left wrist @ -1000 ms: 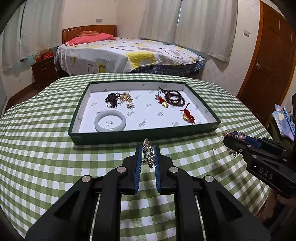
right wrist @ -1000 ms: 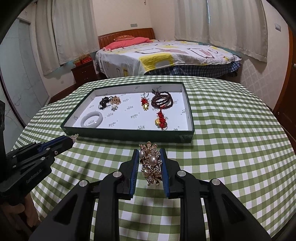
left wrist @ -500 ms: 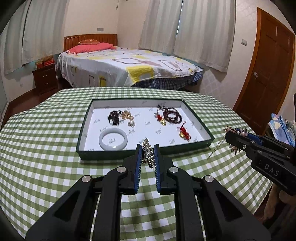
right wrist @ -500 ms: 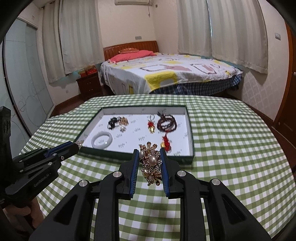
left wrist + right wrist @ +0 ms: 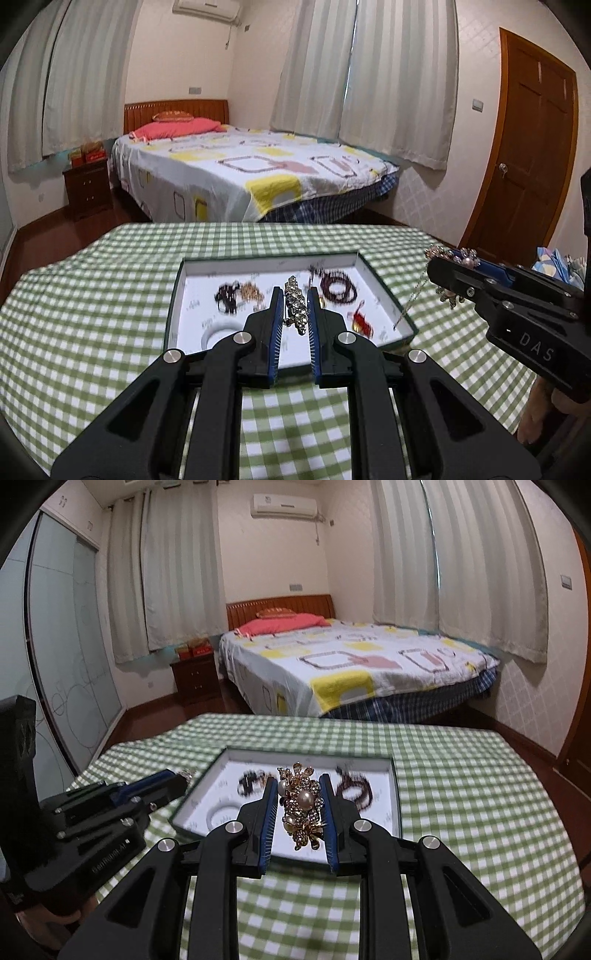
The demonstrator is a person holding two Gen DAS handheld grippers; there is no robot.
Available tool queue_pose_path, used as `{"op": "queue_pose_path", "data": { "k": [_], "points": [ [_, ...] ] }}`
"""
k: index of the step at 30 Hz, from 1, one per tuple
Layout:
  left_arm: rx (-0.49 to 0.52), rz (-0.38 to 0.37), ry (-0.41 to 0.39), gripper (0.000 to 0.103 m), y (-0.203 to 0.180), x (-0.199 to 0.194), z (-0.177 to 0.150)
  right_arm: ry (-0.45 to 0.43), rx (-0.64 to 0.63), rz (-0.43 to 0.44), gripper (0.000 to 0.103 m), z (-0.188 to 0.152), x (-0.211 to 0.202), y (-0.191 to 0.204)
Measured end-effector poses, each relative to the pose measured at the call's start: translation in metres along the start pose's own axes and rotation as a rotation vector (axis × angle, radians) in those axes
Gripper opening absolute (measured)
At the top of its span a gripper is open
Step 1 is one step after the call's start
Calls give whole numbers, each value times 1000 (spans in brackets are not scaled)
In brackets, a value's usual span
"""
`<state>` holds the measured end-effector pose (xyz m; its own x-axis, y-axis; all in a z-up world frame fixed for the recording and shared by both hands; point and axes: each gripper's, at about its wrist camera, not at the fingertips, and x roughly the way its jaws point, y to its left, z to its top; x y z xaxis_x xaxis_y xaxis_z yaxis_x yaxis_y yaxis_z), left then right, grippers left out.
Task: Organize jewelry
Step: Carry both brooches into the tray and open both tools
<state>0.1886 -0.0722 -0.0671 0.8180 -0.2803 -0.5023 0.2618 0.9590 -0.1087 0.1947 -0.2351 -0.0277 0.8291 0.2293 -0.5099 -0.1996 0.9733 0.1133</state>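
Note:
My left gripper [image 5: 294, 301] is shut on a rhinestone hair clip [image 5: 295, 306], held above the near edge of the green jewelry tray [image 5: 177, 288]. My right gripper [image 5: 299, 797] is shut on a gold brooch with pearls [image 5: 302, 805], also held above the tray [image 5: 396, 794]. The right gripper shows in the left wrist view [image 5: 448, 258] with the brooch's pin hanging down. The left gripper shows in the right wrist view [image 5: 173, 777]. In the tray lie a white jade bangle [image 5: 218, 330], dark bead bracelets [image 5: 338, 288], a gold chain [image 5: 251, 290] and a red charm [image 5: 360, 317].
The tray sits on a table with a green checked cloth [image 5: 92, 314]. Behind the table are a bed [image 5: 251, 173], a nightstand [image 5: 86, 188] and a wooden door [image 5: 524, 166] at the right.
Both grippers have risen and tilted up while holding their pieces. The tray now sits lower and smaller in both views, with more of the room showing.

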Motion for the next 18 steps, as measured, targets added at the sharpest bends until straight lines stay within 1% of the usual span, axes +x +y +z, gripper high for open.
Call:
{"op": "queue_pose_path", "data": {
  "k": [4,9,13,18],
  "points": [
    [6,-3,-30,13,-1,4,17,-41,-4,14,23,22,5,1],
    [6,-7,-49,13,-4,18,30,-60,-8,18,23,33,17,1],
    [-2,-2,-26,13,-3,39,25,-43,-2,19,23,27,38,0],
    [-24,15,27,13,7,71,9,10,21,14,23,8,66,-8]
  ]
}}
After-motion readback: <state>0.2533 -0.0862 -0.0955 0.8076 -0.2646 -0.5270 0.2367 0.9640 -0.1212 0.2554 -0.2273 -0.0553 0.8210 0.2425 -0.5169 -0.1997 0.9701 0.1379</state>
